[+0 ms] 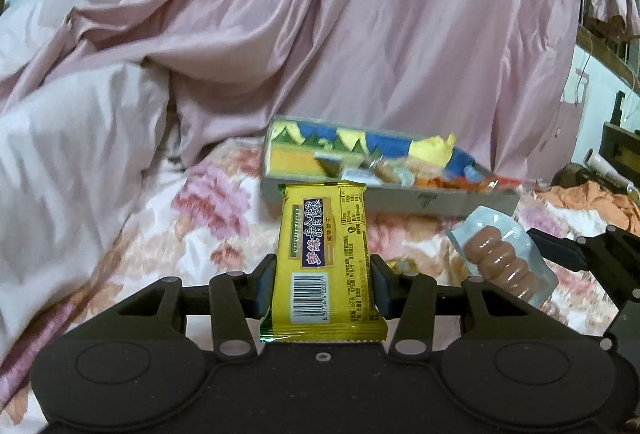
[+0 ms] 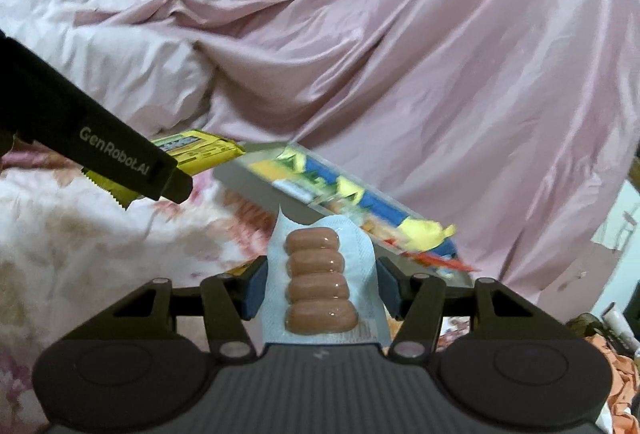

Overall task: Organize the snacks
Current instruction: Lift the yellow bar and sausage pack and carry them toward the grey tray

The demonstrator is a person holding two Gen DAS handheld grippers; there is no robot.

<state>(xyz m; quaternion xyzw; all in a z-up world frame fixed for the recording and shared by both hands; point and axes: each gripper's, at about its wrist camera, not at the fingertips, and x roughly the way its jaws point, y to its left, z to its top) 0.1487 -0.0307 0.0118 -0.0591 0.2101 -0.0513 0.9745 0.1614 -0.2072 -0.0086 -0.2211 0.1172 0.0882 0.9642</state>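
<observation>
left claw [image 1: 324,284] clamps yellow biscuit pack [image 1: 325,258] mid-frame: light, crinkly, brittle | right claw [image 2: 322,284] grips sausage pack [image 2: 322,288]: soft, slick; hold edges

Two close wrist views along fingers, sharing the snack box [image 1: 400,196].

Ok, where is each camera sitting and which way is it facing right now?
Left wrist: behind the left gripper, facing the open cardboard snack box on the floral bedsheet; it grips a yellow biscuit packet.
Right wrist: behind the right gripper holding a clear sausage pack, facing the box.
Shared: box, both snacks, pink drape.
</observation>
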